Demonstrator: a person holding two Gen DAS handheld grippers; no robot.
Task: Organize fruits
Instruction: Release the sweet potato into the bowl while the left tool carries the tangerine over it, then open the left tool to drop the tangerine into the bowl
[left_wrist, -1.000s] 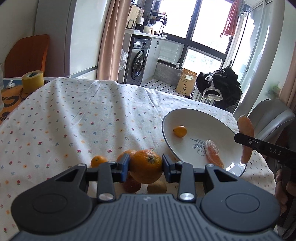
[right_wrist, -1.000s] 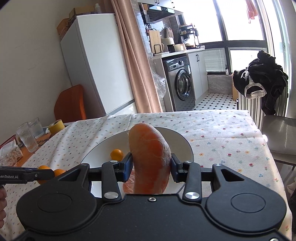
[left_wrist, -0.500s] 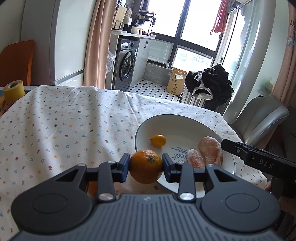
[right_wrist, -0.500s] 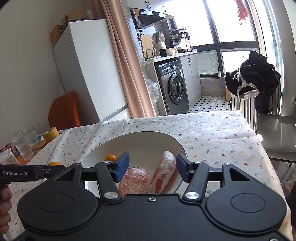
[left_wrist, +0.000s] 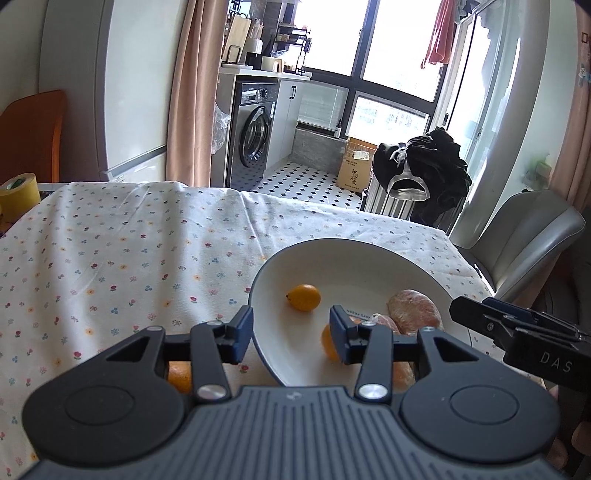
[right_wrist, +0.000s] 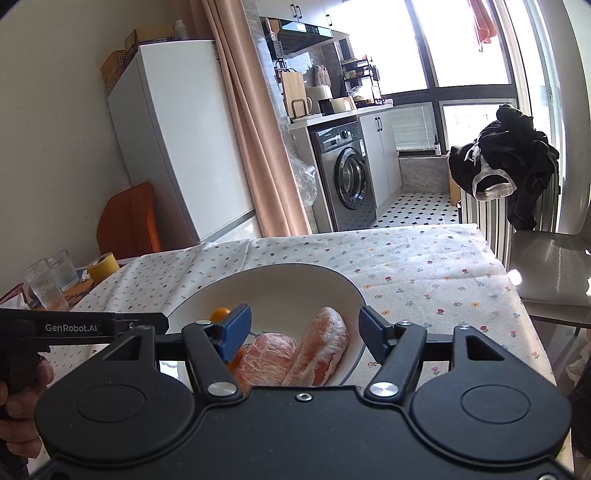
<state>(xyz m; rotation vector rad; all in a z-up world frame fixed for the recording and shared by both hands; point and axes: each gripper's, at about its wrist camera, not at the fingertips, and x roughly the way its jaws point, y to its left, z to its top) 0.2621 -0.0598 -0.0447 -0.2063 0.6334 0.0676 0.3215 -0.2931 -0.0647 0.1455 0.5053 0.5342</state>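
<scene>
Left gripper (left_wrist: 291, 334) just dropped its orange (left_wrist: 328, 347) into plate (left_wrist: 369, 251); both grippers' fingers now spread and empty, right gripper (right_wrist: 306, 330) over plate's peeled segments (right_wrist: 321, 343), one fruit (left_wrist: 179, 374) left beside plate.

Daylight floods tall dark-framed windows (left_wrist: 391, 55); a silver front-loading washing machine (left_wrist: 253, 134) stands beside a white fridge (right_wrist: 177, 140) and pink curtain (left_wrist: 192, 92).
</scene>
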